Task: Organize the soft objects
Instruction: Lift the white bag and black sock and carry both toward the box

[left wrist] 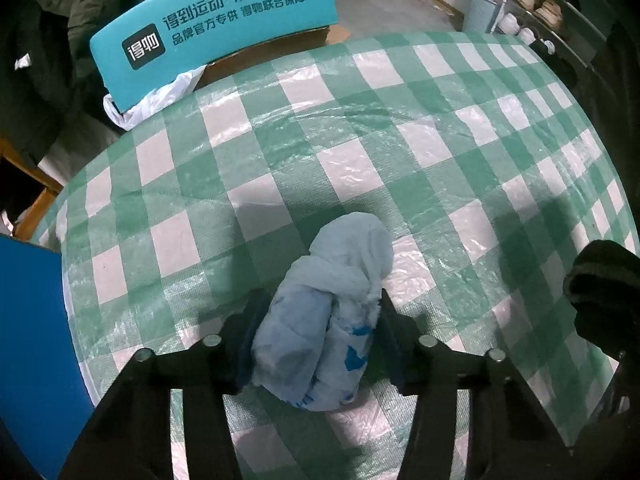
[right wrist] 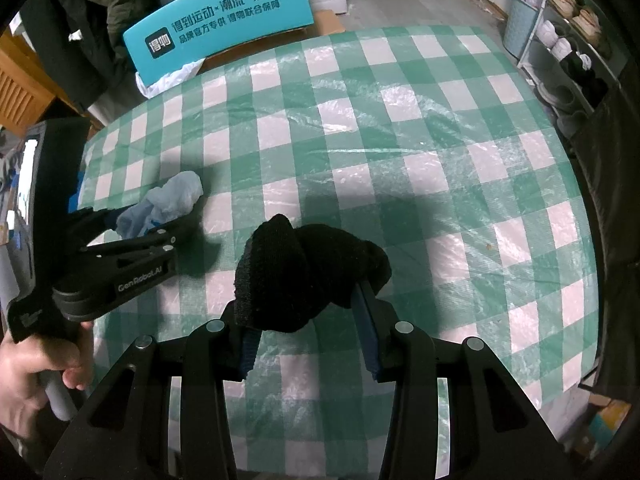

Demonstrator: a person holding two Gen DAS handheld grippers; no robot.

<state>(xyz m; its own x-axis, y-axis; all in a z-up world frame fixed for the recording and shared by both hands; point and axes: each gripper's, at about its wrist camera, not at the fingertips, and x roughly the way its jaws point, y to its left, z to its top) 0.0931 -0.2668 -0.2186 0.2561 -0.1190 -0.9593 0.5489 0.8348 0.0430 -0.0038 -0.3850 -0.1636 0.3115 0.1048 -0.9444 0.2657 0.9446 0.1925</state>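
My left gripper [left wrist: 316,332] is shut on a pale blue and white rolled cloth bundle [left wrist: 324,312] just above the green-and-white checked tablecloth [left wrist: 360,140]. The same bundle [right wrist: 164,204] and left gripper [right wrist: 148,220] show at the left of the right wrist view. My right gripper [right wrist: 308,316] is shut on a black knit soft item [right wrist: 308,272], held over the near middle of the table. That black item also shows at the right edge of the left wrist view [left wrist: 604,292].
A teal box with Chinese lettering [left wrist: 216,28] and a white plastic bag [left wrist: 156,100] stand beyond the table's far left edge. A shoe rack [right wrist: 568,40] and a pale bin [right wrist: 520,20] are at the far right. A blue panel [left wrist: 32,340] is at the left.
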